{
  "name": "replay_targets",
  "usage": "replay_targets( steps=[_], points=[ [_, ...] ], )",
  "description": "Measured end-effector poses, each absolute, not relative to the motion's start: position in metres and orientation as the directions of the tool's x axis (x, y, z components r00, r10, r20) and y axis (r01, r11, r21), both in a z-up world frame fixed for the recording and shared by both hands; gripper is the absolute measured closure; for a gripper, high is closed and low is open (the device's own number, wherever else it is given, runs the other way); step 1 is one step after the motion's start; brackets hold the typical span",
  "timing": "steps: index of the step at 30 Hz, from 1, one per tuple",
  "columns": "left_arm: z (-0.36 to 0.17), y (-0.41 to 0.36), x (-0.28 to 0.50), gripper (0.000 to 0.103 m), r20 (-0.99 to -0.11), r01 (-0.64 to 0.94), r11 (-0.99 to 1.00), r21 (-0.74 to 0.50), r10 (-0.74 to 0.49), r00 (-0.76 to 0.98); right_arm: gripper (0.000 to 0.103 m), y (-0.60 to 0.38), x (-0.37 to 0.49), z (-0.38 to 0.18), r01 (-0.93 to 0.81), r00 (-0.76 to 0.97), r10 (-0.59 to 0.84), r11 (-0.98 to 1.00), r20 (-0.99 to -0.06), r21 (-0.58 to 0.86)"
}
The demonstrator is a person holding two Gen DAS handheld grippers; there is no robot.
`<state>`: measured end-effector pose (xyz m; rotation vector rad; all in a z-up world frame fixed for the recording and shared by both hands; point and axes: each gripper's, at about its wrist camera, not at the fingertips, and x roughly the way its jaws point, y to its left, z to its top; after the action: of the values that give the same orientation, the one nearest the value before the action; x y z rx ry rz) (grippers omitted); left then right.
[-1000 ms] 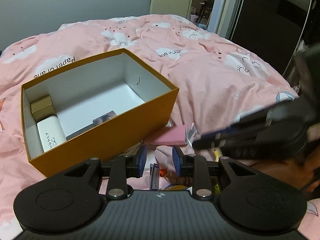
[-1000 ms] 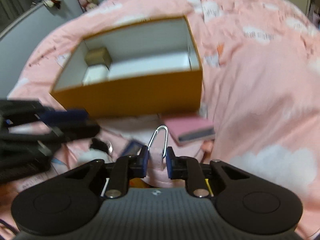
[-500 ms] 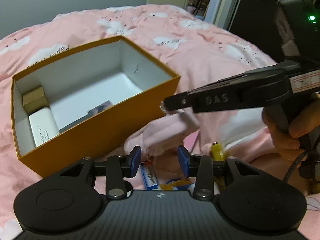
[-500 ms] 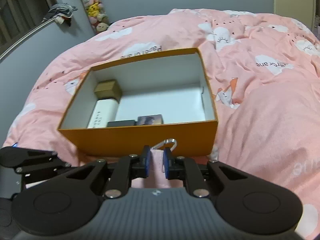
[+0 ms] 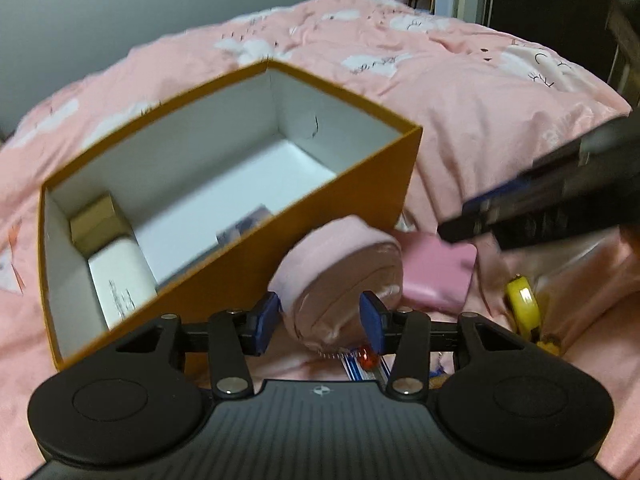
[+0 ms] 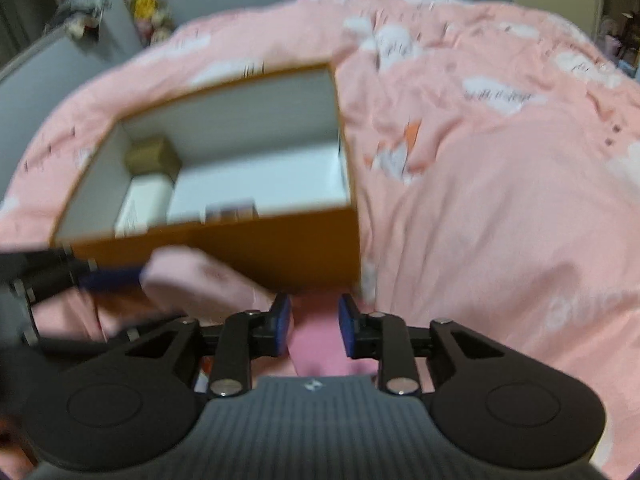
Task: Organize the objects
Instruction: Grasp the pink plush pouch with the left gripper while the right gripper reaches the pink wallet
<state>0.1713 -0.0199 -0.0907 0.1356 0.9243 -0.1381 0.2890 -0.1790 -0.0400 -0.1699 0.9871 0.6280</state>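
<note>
Left wrist view: left claw (image 5: 320, 322) is pinching soft pink roll (image 5: 340, 280) beside orange box (image 5: 340, 216); roll may slip; right claw (image 6: 315, 326) is hanging spread, empty.

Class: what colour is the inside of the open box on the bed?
White inside the box, orange outside; clearest in the left wrist view.

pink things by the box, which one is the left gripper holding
The round pink pouch, lifted between the left gripper fingers against the orange box. The flat pink case lies loose on the bedspread.
</note>
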Motion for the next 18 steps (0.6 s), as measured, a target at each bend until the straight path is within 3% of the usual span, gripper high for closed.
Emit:
replay_targets(
  steps=[3,11,18],
  points=[
    [-0.095,-0.012,0.169,0.041,-0.824,0.160,0.987,-0.002,-0.092,0.559,0.062,-0.172,0.289,-0.055,-0.601,0.349,0.389,0.791,-0.853,0.115],
    [-0.104,-0.004,0.177,0.040,-0.796,0.137,0.988,-0.075,-0.142,0.588,0.043,-0.162,0.333,-0.074,-0.663,0.248,0.347,0.741,-0.905,0.102],
    [-0.117,-0.005,0.185,0.040,-0.788,0.121,0.989,-0.088,-0.144,0.599,0.043,-0.149,0.366,-0.103,-0.691,0.133,0.332,0.706,-0.934,0.152]
  ],
)
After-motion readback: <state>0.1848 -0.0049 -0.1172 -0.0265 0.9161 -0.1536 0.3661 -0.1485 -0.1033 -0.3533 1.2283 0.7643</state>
